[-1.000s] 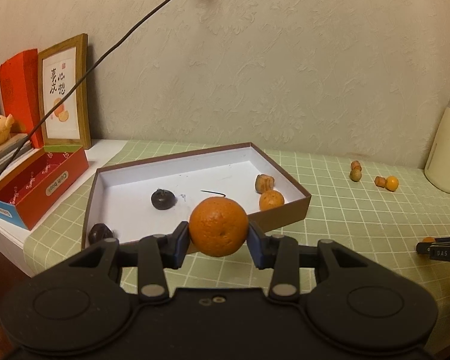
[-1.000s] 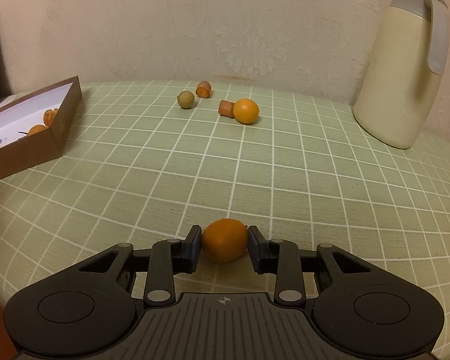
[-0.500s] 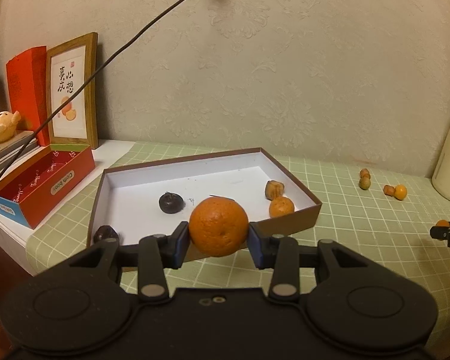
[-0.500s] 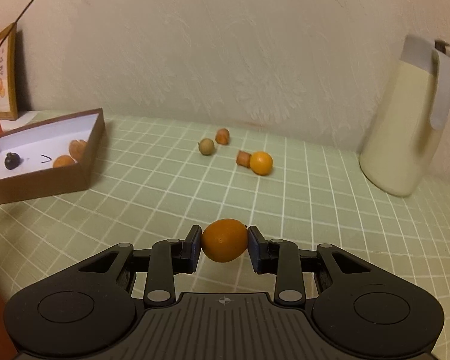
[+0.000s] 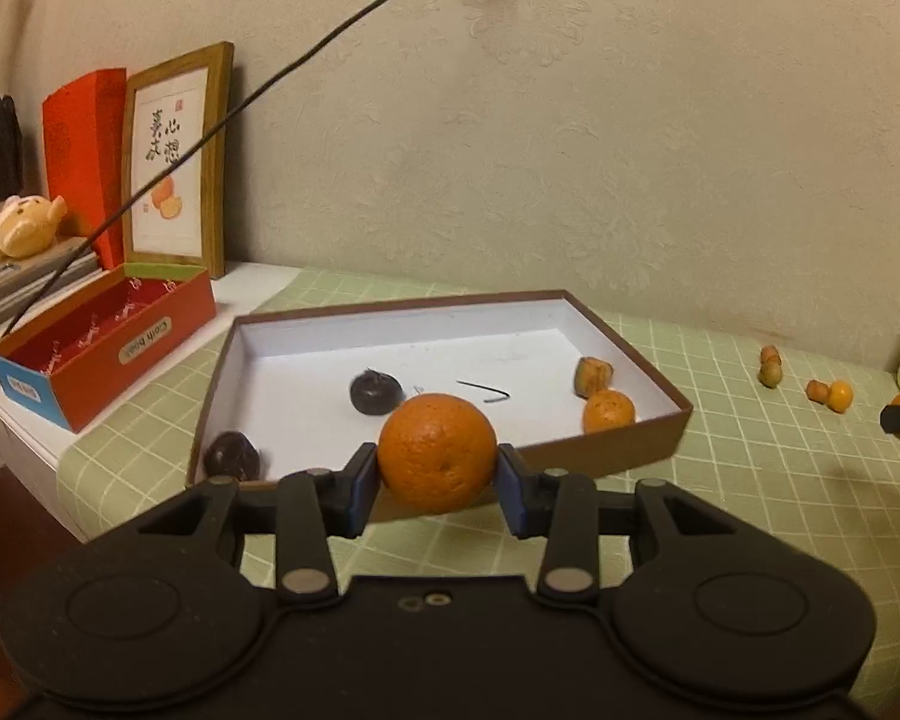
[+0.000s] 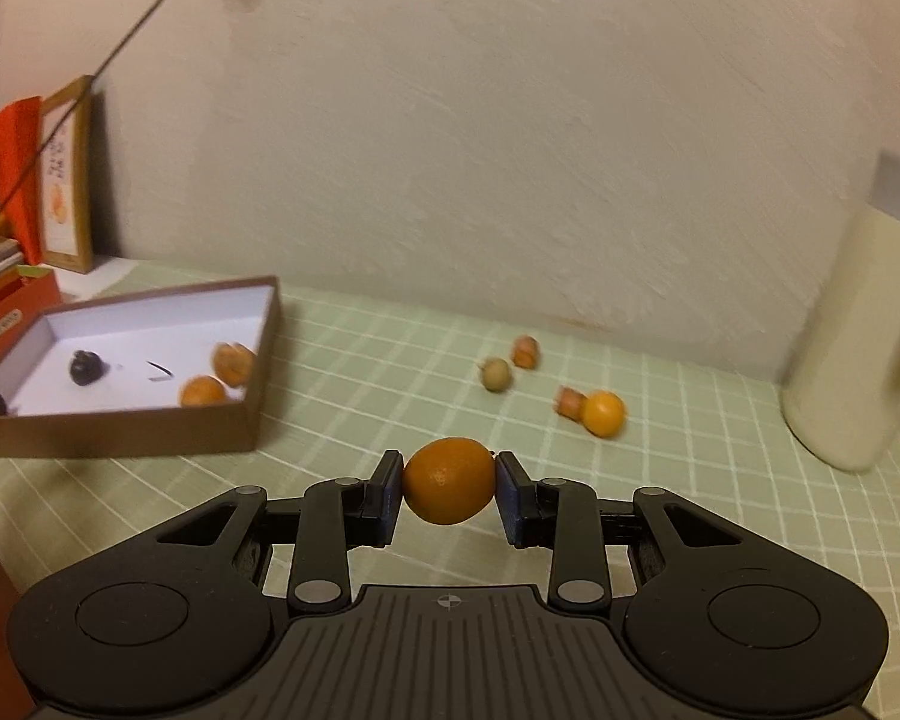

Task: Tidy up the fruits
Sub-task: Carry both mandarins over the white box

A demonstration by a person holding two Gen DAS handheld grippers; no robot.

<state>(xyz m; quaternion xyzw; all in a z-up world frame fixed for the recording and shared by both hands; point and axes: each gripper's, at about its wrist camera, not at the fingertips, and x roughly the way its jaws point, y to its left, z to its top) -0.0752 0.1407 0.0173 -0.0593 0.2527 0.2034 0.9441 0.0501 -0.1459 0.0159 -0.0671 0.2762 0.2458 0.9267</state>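
A dimpled mandarin (image 5: 437, 451) sits clamped between the pads of the left gripper (image 5: 438, 474), held in the air just in front of the near wall of a brown, white-lined box (image 5: 660, 420) that contains a small orange fruit (image 5: 608, 410) and two dark fruits (image 5: 375, 391). The right gripper (image 6: 449, 489) pinches a smoother orange fruit (image 6: 449, 471) above the green checked tablecloth (image 6: 390, 384). Four small fruits (image 6: 603, 413) lie loose on the cloth near a cream jug (image 6: 852, 336).
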